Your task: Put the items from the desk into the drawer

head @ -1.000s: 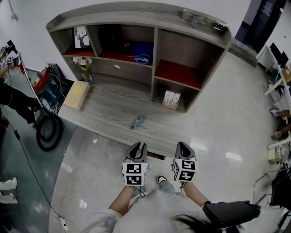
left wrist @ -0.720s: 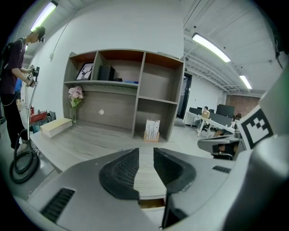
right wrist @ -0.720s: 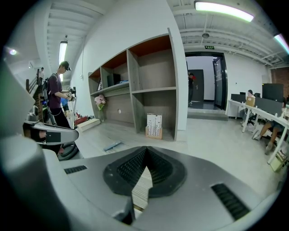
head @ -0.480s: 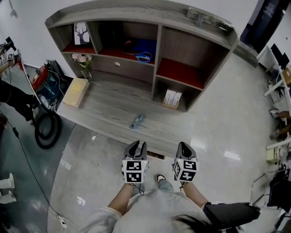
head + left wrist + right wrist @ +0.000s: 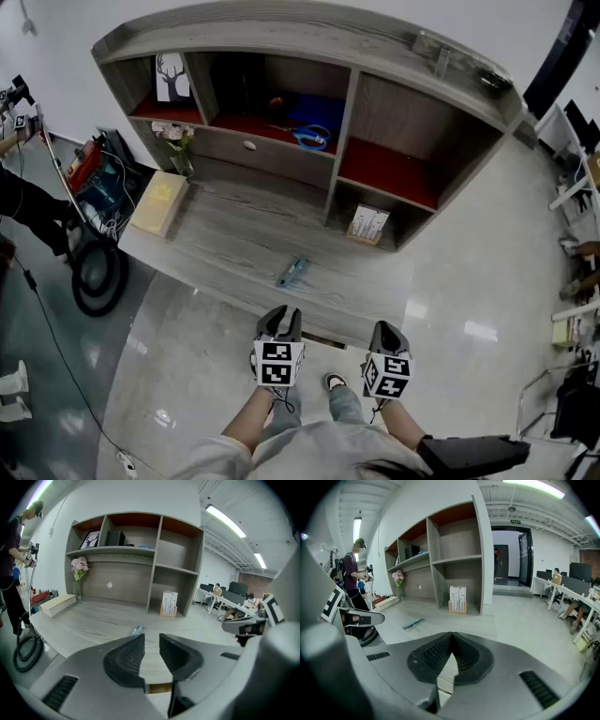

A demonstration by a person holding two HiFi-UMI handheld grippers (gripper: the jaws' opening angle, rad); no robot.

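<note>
Slim blue item (image 5: 292, 272) near the front edge of the table (image 5: 225, 234): likely light and stiff; pinch across its middle. Left gripper (image 5: 281, 315) fingers slightly spread, right gripper (image 5: 386, 330) fingers pressed together; both empty.

Your left tool (image 5: 281, 315) hangs with jaws slightly apart, empty; your right tool (image 5: 386, 328) beside it, jaws together.
</note>
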